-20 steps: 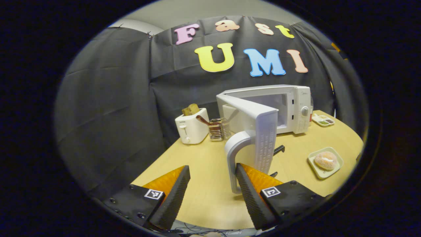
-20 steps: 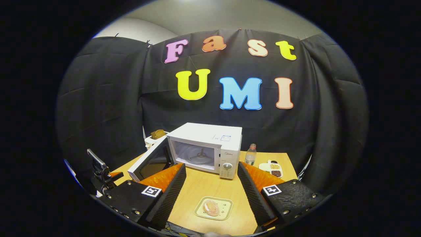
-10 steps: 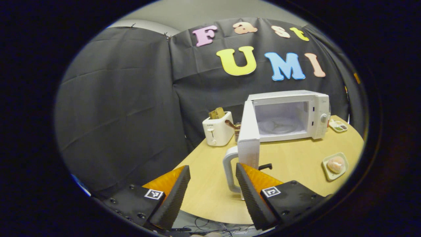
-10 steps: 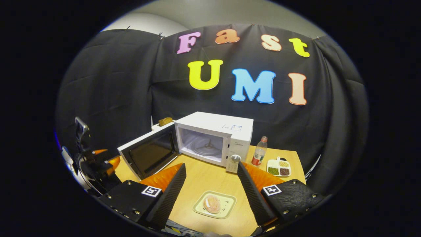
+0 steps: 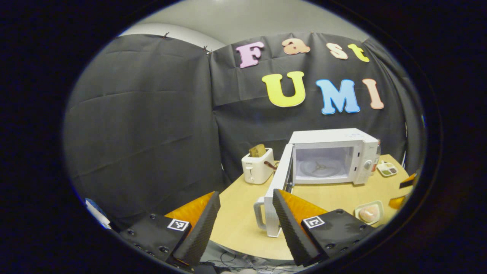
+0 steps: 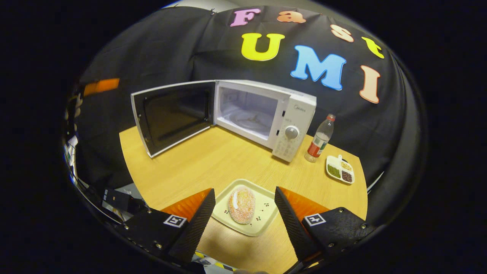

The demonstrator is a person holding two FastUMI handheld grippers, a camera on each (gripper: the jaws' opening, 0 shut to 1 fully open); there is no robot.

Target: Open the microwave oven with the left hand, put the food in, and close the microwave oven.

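Microwave oven (image 6: 266, 118), a white boxy appliance of smooth plastic and metal, stands on the round light wooden table (image 6: 213, 156) with its door (image 6: 173, 116) swung wide open to the side. The door has a white frame around a dark glossy window, and in the left gripper view its curved white handle (image 5: 260, 215) shows at the near edge. Inside the white cavity lies a round glass turntable (image 6: 249, 120), with nothing on it. On the front panel sit a round grey knob (image 6: 291, 132) and a pad of small buttons.

The food, an oval bun (image 6: 242, 204) with a grainy pinkish sugar crust and a white streak, lies on a pale square tray (image 6: 262, 220) with rounded corners, near the table edge. The right tool (image 6: 243, 213) is spread wide, its ridged fingers on both sides of the tray and not touching the bun. The left tool (image 5: 245, 215) is also spread and holds nothing; the door handle is just beside its right finger.

Beside the oven stands a clear plastic bottle (image 6: 319, 139) with red cap and red label. Near it, a small white divided dish (image 6: 339, 170) holds green, yellow and dark beans. A white toaster (image 5: 258, 167) with a brown bread slice in its slot stands left of the oven.
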